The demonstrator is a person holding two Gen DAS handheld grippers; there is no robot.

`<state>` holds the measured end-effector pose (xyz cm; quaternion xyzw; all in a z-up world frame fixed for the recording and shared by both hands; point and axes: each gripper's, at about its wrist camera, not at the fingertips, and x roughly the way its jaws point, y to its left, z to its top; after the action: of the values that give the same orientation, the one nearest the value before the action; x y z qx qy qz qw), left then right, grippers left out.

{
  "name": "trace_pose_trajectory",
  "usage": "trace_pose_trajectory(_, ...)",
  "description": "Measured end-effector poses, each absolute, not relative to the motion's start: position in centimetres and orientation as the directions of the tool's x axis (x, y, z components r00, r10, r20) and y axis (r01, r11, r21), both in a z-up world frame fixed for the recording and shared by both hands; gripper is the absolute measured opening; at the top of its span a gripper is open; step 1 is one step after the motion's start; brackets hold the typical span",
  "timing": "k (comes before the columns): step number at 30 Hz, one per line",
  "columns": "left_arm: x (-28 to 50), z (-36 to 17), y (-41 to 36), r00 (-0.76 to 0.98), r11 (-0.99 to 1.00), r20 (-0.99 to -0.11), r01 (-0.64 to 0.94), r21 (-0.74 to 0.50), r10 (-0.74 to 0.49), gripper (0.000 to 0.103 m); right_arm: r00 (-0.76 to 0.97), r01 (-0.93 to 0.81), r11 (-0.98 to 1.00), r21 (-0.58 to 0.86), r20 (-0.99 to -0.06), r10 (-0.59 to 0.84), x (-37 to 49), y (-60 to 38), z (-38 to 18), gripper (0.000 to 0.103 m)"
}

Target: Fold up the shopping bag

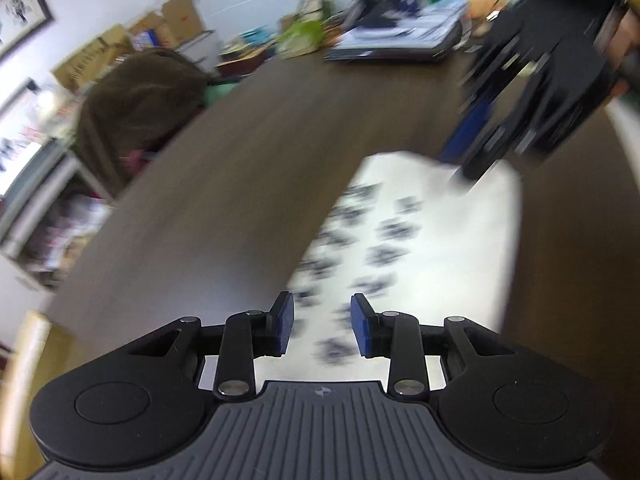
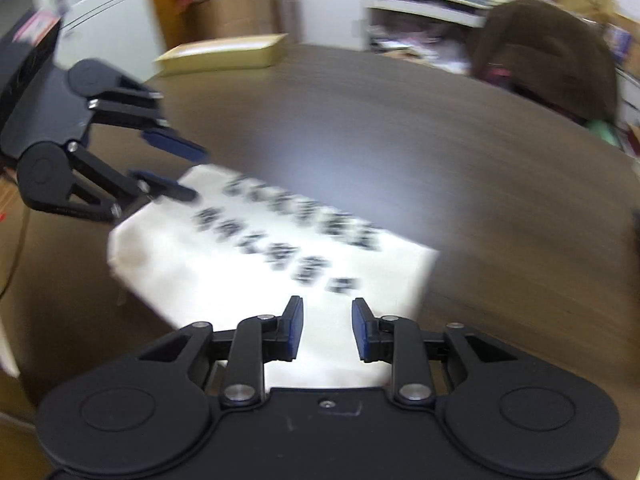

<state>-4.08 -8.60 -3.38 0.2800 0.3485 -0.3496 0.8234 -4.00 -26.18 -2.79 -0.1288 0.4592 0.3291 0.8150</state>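
A white shopping bag (image 1: 432, 240) with dark printed characters lies flat on the dark wooden table (image 1: 248, 152). My left gripper (image 1: 322, 326) hovers over the bag's near part, its blue pads apart and nothing between them. The right wrist view shows the same bag (image 2: 240, 276) as a flat rectangle. There my right gripper (image 2: 327, 328) is open above its near edge and holds nothing. My left gripper (image 2: 176, 168) shows at the bag's far left corner, jaws apart and empty. My right gripper (image 1: 520, 100) is a dark blur beyond the bag's far end. Both views are motion-blurred.
A flat tan cardboard box (image 2: 224, 54) lies at the table's far side. A brown chair back (image 2: 548, 64) stands at the table edge, chair back (image 1: 140, 100). A stack of papers and folders (image 1: 396, 40) and clutter sit at the far end. Shelves line the walls.
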Motion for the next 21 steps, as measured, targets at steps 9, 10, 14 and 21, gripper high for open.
trace_pose_trajectory(9, -5.1, -7.3, -9.2, 0.420, 0.618, -0.826, 0.778, 0.114, -0.377, 0.015, 0.289, -0.790, 0.612, 0.036, -0.858, 0.424, -3.9, -22.0, -6.4, 0.023)
trace_pose_trajectory(10, -5.0, -7.3, -9.0, 0.420, 0.625, -0.823, 0.774, 0.106, -0.381, 0.015, 0.289, -0.792, 0.610, 0.036, -0.858, 0.425, -3.8, -22.2, -6.4, 0.023)
trace_pose_trajectory(14, -4.6, -7.3, -8.5, 0.404, 0.628, -0.828, 0.774, 0.083, -0.389, 0.015, 0.280, -0.785, 0.619, 0.036, -0.870, 0.406, -3.2, -22.5, -5.5, 0.023)
trace_pose_trajectory(21, -2.9, -7.5, -8.6, 0.343, 0.615, -0.850, 0.788, 0.028, -0.400, 0.015, 0.238, -0.885, 0.466, -0.001, -0.860, 0.451, -6.5, -23.7, -3.3, 0.024)
